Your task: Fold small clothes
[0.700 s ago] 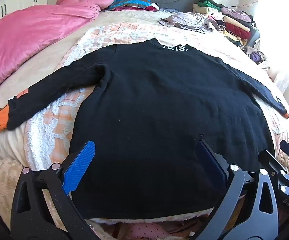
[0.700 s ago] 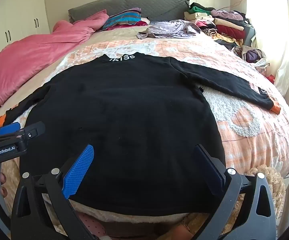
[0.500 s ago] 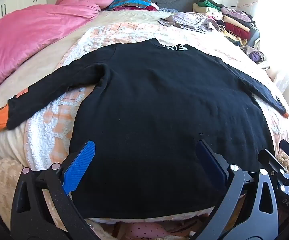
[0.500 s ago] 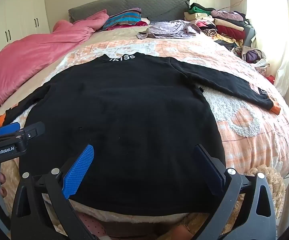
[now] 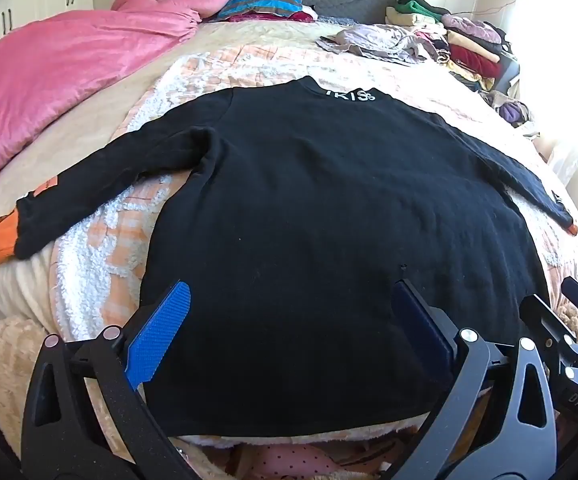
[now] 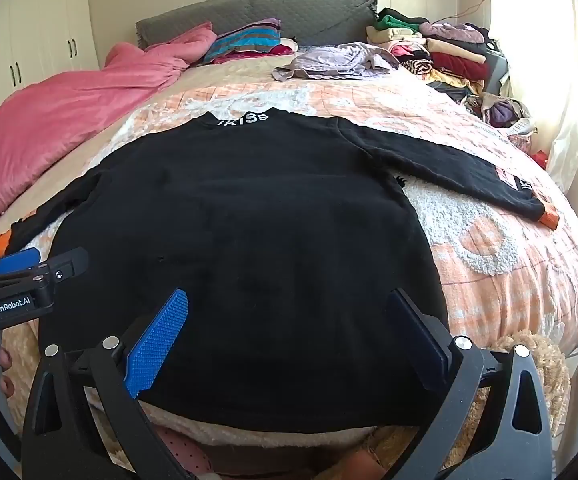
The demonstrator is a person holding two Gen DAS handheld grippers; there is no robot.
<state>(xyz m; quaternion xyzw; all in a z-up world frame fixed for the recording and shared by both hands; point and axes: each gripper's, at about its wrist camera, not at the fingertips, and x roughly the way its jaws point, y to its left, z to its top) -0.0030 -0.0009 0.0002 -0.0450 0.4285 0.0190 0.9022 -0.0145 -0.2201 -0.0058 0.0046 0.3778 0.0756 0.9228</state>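
Free room and obstacles on the bed. The black sweater lies flat with sleeves spread, offering open approach from above and along its near hem. Bare quilt borders it on the right. Obstacles stand well apart: pink duvet (left), crumpled grey garment and stacked clothes near the headboard.
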